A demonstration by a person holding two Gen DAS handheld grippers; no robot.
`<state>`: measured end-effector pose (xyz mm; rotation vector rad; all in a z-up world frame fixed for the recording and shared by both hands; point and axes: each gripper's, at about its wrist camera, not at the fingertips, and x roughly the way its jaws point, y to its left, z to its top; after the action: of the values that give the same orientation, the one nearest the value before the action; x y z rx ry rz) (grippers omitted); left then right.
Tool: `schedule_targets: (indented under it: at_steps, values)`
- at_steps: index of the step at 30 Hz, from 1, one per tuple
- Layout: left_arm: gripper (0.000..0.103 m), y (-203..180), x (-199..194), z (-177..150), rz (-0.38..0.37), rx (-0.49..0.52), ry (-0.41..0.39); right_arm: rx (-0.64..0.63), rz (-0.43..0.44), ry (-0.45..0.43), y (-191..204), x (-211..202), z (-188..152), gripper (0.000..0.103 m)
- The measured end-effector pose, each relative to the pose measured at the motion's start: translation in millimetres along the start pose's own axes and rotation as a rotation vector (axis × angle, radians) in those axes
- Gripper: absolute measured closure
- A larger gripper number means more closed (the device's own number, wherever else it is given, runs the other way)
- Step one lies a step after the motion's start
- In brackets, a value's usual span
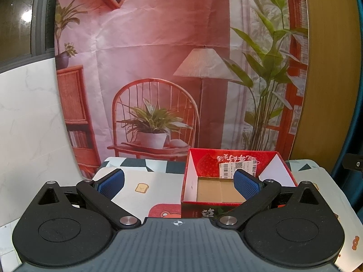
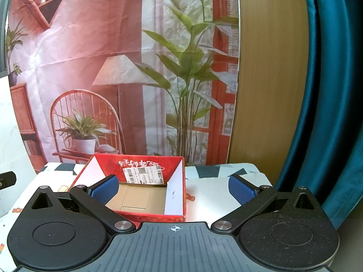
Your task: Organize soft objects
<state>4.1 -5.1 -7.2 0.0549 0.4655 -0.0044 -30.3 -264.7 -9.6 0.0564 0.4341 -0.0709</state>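
Note:
An open red cardboard box (image 1: 236, 158) with white inner walls, a brown floor and a barcode label stands on the table; nothing shows inside it. It also shows in the right wrist view (image 2: 174, 188). My left gripper (image 1: 179, 184) is open and empty, held above the table with the box at its right finger. My right gripper (image 2: 173, 189) is open and empty, with the box at its left finger. No soft object shows in either view.
The table (image 1: 145, 181) has a white cloth printed with toast and bear shapes. A printed backdrop (image 1: 158, 68) of a room hangs right behind it. A teal curtain (image 2: 329, 90) and a wood panel (image 2: 270, 79) stand at the right.

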Motion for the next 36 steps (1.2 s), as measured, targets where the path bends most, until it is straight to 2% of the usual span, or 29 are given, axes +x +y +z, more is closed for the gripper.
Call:
schedule_targets:
  at_steps: [36]
  values:
    - [0.0,0.3,-1.7,-9.2,-0.013,-0.003,0.004,0.004,0.002,-0.003,-1.2,-0.4,-2.6,0.0]
